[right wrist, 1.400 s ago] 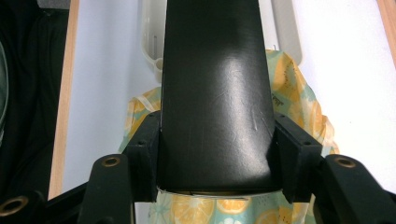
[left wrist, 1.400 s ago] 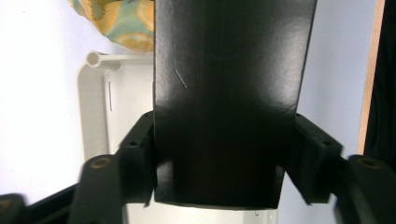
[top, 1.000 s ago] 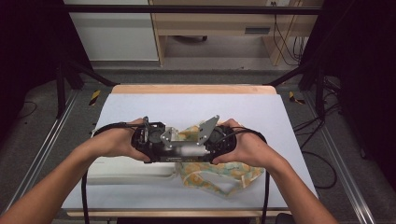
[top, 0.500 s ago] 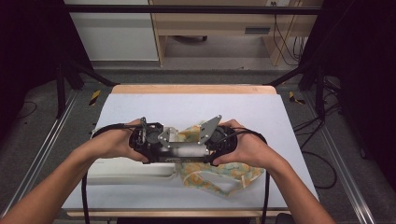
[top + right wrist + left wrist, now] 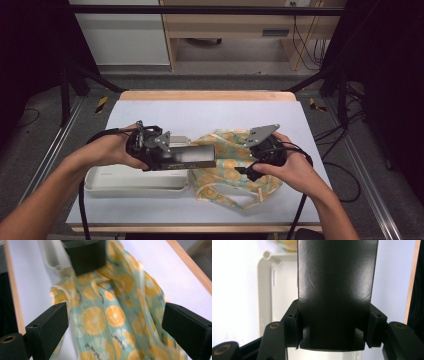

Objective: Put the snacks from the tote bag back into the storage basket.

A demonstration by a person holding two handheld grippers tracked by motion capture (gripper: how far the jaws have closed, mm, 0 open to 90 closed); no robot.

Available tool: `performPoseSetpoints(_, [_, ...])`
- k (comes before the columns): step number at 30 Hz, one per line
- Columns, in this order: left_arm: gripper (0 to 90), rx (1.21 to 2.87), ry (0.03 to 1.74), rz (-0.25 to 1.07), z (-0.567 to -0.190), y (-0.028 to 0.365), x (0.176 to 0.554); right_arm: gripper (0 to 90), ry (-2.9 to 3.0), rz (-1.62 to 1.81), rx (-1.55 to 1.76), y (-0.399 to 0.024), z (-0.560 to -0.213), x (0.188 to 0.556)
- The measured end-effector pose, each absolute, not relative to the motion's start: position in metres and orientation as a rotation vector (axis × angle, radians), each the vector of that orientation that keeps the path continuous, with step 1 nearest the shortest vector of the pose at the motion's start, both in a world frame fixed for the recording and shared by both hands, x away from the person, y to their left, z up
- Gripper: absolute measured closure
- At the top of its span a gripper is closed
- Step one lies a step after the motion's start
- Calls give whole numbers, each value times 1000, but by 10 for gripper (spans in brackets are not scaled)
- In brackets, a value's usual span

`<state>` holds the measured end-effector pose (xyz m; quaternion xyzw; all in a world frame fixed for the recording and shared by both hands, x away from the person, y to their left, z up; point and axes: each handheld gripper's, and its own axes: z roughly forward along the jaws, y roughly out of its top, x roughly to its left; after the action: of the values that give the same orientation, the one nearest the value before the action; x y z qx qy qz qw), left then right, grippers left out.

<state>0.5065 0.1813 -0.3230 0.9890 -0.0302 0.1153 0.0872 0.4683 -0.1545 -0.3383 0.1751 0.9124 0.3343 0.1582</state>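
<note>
The left tongs (image 5: 165, 152) are pinching a matte black rectangular box (image 5: 192, 156) by one end, holding it level over the pale tabletop (image 5: 210, 112). At its three o'clock, the right tongs (image 5: 113, 325) have just been opening and are standing spread, empty, above soft orange-slice printed cloth (image 5: 227, 170). A smooth white plastic tray (image 5: 135, 181) is lying at seven o'clock.

A box (image 5: 334, 295) sits between the left gripper's (image 5: 150, 150) jaws and runs out ahead of them, over the desk (image 5: 200, 112). Under the jaws lies a tray (image 5: 135, 182). A cloth (image 5: 112, 315) lies on the desk below and ahead of the right gripper's (image 5: 115, 320) jaws, the box's end beyond it.
</note>
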Motion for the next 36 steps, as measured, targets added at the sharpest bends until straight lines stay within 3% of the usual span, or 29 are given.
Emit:
performPoseSetpoints(12, [435,2932,-57,372,-315,221,510,102,2315,1053,847,-204,-355,451])
performPoseSetpoints(22, [435,2922,-45,376,-311,239,511,105,2097,1092,1165,-247,-392,437])
performPoseSetpoints(36, [435,2930,-10,396,-312,261,512,105,1847,1103,1361,-272,-434,424])
